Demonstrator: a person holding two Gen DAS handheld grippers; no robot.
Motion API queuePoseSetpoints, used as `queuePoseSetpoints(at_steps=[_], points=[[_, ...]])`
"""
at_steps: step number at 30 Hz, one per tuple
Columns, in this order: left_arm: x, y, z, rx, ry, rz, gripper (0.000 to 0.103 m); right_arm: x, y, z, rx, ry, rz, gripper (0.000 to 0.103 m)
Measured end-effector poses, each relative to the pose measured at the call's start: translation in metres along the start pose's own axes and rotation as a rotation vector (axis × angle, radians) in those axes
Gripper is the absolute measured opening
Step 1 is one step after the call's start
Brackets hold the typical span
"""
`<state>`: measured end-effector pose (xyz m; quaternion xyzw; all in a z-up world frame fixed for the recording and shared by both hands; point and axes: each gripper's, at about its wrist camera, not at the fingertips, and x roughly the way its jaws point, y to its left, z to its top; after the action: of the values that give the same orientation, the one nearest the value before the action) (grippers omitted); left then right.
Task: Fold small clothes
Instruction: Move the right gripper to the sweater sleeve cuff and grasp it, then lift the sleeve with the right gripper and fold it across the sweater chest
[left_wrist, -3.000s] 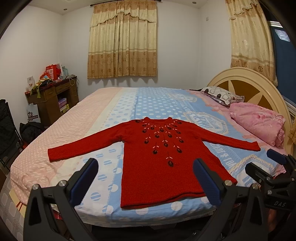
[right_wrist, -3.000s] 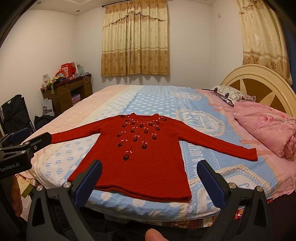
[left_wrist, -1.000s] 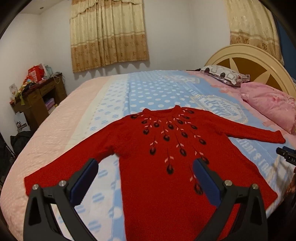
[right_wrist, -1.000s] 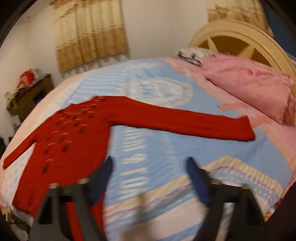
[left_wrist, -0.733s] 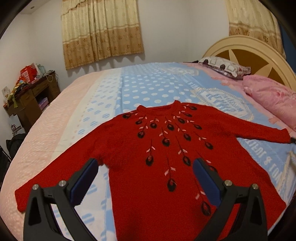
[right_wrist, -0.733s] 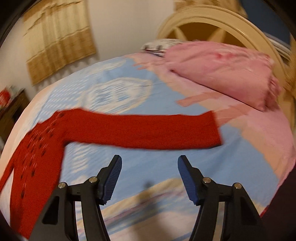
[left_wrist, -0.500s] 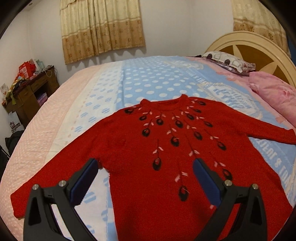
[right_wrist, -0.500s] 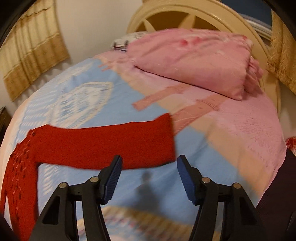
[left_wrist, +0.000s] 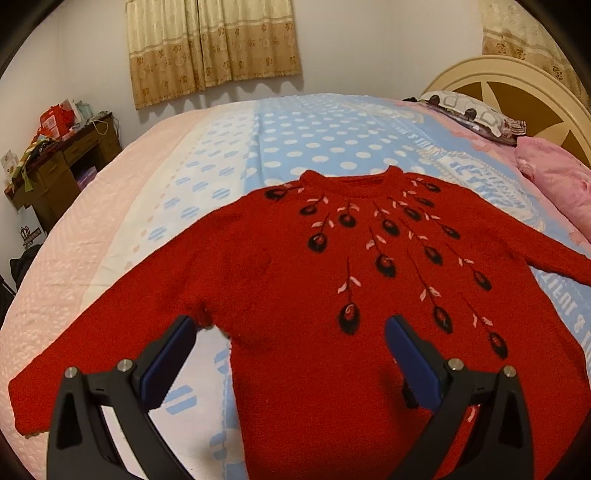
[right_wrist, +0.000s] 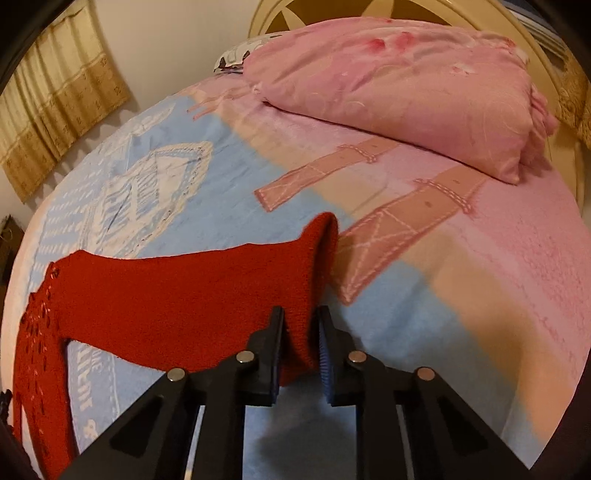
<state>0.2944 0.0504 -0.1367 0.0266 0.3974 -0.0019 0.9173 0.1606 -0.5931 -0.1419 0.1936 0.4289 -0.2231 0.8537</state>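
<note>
A red sweater with dark flower embroidery lies flat, front up, on the bed, sleeves spread out. My left gripper is open and hovers low over the sweater's body near the left armpit, holding nothing. In the right wrist view my right gripper is shut on the cuff end of the sweater's right sleeve. The cuff stands lifted a little off the bedspread.
The bed has a pink and blue bedspread. A pink pillow lies by the cream headboard, just beyond the cuff. A wooden desk with clutter stands at the left wall. Curtains hang behind the bed.
My right gripper swung right to the sleeve's cuff, closed on it and raised it. My left gripper moved forward and lower over the sweater's body, still open.
</note>
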Motion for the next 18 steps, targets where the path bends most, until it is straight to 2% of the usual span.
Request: queuePoseSetpoints(at_steps=[9, 18], points=[[0.0, 0.015, -0.003, -0.042, 0.001, -0.007, 0.103, -0.013, 0.031, 0.017, 0.02, -0.027, 0.116, 0.013], [-0.005, 0.029, -0.009, -0.063, -0.009, -0.009, 0.103, -0.05, 0.115, 0.042, -0.106, -0.091, 0.214, 0.012]])
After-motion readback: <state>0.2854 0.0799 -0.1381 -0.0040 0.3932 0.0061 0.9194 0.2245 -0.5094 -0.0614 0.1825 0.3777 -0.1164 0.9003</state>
